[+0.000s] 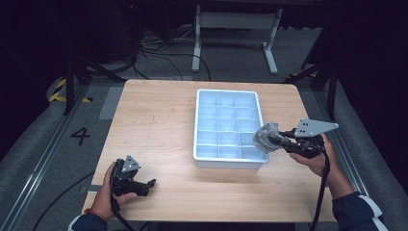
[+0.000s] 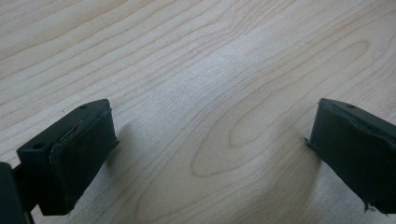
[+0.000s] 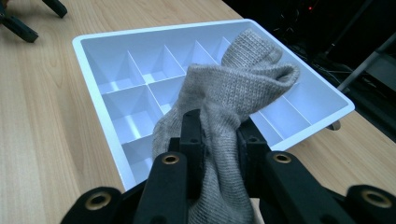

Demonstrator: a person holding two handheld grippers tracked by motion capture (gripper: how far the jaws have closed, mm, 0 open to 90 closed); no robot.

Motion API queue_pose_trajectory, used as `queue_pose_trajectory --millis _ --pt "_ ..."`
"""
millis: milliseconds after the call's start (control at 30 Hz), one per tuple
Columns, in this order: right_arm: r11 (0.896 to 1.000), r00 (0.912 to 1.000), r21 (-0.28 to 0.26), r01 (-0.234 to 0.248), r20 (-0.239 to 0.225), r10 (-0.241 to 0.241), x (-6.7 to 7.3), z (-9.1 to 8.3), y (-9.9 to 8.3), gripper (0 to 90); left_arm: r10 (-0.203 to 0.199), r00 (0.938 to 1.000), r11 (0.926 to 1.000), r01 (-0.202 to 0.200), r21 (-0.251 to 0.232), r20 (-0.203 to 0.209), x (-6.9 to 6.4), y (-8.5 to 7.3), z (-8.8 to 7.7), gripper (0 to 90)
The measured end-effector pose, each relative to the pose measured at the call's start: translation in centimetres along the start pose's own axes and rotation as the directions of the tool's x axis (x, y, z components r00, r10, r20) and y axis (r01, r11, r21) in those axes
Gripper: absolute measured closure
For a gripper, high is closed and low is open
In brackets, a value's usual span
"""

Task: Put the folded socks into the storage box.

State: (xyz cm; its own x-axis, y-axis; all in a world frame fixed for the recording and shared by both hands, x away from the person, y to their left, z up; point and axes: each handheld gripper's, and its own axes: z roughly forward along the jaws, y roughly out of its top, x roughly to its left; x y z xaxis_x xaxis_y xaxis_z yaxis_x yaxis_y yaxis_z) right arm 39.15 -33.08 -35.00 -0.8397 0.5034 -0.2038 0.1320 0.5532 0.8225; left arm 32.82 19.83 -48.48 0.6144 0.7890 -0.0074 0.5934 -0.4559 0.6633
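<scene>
My right gripper (image 1: 278, 140) is shut on a bundled grey knitted sock (image 1: 266, 136), held just above the right rim of a white divided tray (image 1: 228, 162). In the right gripper view the sock (image 3: 233, 93) bulges out between the two black jaws and hangs over the tray's compartments (image 3: 130, 70), and the gripper (image 3: 219, 140) pinches its middle. My left gripper (image 1: 147, 186) rests low at the table's front left, open. Its jaws stand wide apart over bare wood (image 2: 210, 116), with nothing between them.
The light wooden table (image 1: 154, 120) has free room left of and in front of the tray. Beyond the far edge stand a white desk frame (image 1: 235, 29) and loose cables on a grey floor. Dark stands flank both sides.
</scene>
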Motion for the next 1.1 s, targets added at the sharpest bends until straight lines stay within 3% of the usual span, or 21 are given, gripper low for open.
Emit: queue_pose_trajectory --millis 433,900,967,1100 --pt "0.999 0.9994 0.042 0.014 -0.032 -0.013 -0.3 3.1 1.0 77.3 0.000 1.0000 1.0000 0.000 0.001 -0.001 0.0 0.0 0.0 0.7" --pt "0.993 0.9999 0.115 0.014 -0.008 -0.013 -1.2 6.6 0.8 77.2 0.000 1.0000 1.0000 0.000 0.000 0.000 0.0 0.0 0.0 0.7" --pt "0.992 0.9998 0.129 0.016 -0.011 -0.015 -1.3 7.1 0.7 77.2 0.000 1.0000 1.0000 0.000 0.000 0.000 0.0 0.0 0.0 0.7" --pt "0.977 0.9980 0.202 0.063 -0.019 -0.060 -1.3 8.1 0.7 77.2 0.000 1.0000 1.0000 0.000 0.000 0.000 0.0 0.0 0.0 0.7"
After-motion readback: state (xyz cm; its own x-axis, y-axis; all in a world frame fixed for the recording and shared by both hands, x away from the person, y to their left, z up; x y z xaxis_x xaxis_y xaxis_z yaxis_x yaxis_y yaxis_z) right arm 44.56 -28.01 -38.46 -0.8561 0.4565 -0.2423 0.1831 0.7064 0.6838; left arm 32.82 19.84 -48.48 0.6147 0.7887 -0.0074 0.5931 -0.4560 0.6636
